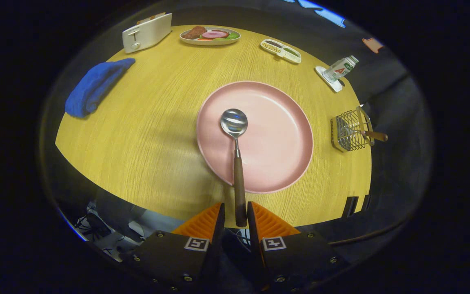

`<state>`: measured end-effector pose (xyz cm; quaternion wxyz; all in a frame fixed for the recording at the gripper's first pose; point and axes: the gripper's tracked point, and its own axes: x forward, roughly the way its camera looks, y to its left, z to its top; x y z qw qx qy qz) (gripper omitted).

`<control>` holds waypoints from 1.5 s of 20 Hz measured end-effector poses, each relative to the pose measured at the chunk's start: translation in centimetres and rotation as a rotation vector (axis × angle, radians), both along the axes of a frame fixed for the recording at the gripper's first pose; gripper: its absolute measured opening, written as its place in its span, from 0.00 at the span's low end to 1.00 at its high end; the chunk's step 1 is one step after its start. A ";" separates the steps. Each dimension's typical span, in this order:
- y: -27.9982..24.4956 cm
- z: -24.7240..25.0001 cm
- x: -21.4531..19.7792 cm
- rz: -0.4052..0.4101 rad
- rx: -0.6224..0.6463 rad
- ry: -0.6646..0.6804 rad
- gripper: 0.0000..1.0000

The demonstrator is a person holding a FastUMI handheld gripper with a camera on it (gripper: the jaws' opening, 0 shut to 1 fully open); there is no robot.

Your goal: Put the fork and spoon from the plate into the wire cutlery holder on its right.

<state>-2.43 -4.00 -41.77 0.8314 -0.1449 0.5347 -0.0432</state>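
Note:
My gripper [237,210] is shut on the dark wooden handle of the spoon [234,122]. The spoon points straight ahead from the fingers, its shiny bowl held over the pink plate [280,139], which lies on the wooden table with nothing else on it. To the right of the plate, near the table's edge, stands the wire cutlery holder [347,132]. A brown-handled utensil [375,135], seemingly the fork, sticks out of the holder to the right; its head is hard to make out behind the wires.
Beyond the plate are a white toaster [147,32], a plate of food [209,35] and a divided snack tray [280,50]. A milk carton [341,67] lies on a coaster behind the holder. A blue cloth [96,85] lies far left.

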 end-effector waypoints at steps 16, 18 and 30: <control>0.1 0.8 1.5 0.035 -0.037 -0.010 0.08; 0.3 1.6 1.6 0.046 -0.046 -0.028 0.09; -0.7 6.3 4.0 0.009 -0.091 -0.140 0.09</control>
